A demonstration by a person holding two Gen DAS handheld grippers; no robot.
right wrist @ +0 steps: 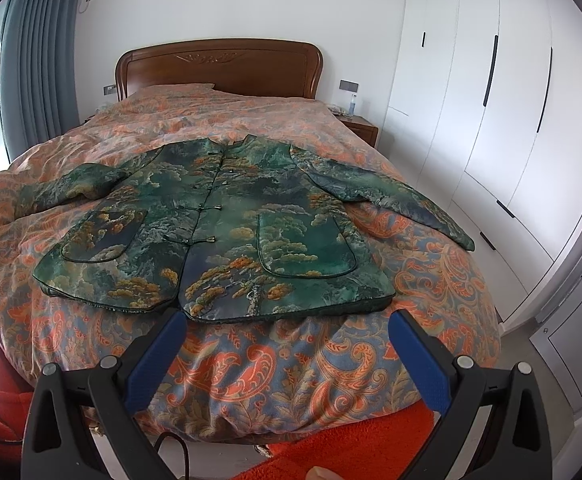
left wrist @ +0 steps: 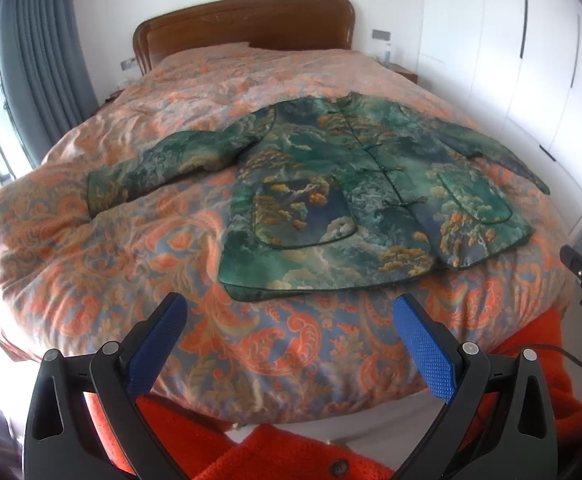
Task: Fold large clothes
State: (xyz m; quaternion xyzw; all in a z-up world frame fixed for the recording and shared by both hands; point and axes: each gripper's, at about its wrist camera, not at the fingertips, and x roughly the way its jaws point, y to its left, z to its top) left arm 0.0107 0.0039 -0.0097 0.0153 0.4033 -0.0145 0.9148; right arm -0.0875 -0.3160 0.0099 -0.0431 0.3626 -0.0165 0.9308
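Filling most of the room, the bed (right wrist: 251, 360) stands under an orange and blue paisley quilt (left wrist: 103, 264), its carved wooden headboard (right wrist: 219, 66) against the far white wall. White wardrobe doors (right wrist: 491, 120) with dark handles run along the right side, grey curtains (right wrist: 39, 60) hang at the left by the window, and a wooden nightstand (right wrist: 361, 126) stands beside the headboard with a small bottle (right wrist: 353, 105) on it.

Spread flat on the quilt near the foot of the bed lies the green padded jacket (right wrist: 219, 232), front up, printed with pine trees and clouds. Its collar points toward the headboard and its hem toward the foot. Both sleeves are stretched out sideways, the one nearer the wardrobe reaching toward the edge of the bed. A row of knotted frog buttons (right wrist: 205, 210) closes the front down the middle, and a patch pocket (right wrist: 307, 244) sits on each lower panel.

Orange fleece clothing (left wrist: 291, 452) shows below the edge of the mattress.

The left tool (left wrist: 289, 316) hangs off the foot of the bed, short of the hem, released, its blue pads wide apart with nothing between them. The right tool (right wrist: 287, 330) is likewise spread and empty, its tips just at the hem line without gripping it.
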